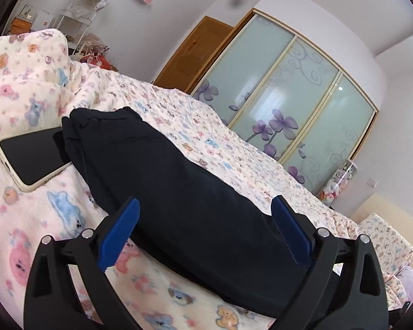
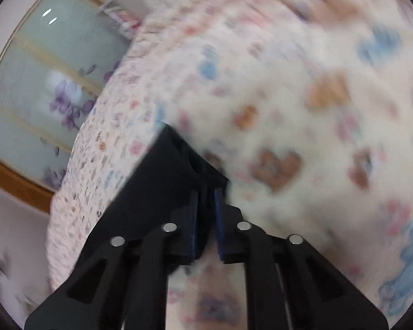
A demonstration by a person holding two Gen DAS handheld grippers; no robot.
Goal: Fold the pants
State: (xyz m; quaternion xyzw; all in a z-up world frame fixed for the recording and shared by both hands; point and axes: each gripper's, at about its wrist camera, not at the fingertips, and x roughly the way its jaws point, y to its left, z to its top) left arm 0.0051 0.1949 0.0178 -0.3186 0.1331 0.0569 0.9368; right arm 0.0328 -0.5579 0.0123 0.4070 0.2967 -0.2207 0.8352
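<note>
Left gripper (image 1: 205, 206) gapes wide over the dark pants (image 1: 162, 170) lying on the bear-print blanket (image 1: 55, 209), which half-cover a phone (image 1: 30, 154). Right gripper (image 2: 206, 200), in a blurred view, pinches a pants corner (image 2: 162, 181).

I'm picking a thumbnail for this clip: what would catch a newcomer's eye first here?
The dark pants stand out most, lying in a long bundle across the pastel teddy-bear blanket. The left gripper hangs wide open over their near end, while the right gripper is shut on a corner of the fabric. Next comes the black-screened phone beside the pants' far end, then the wardrobe with purple flowers behind the bed.
</note>
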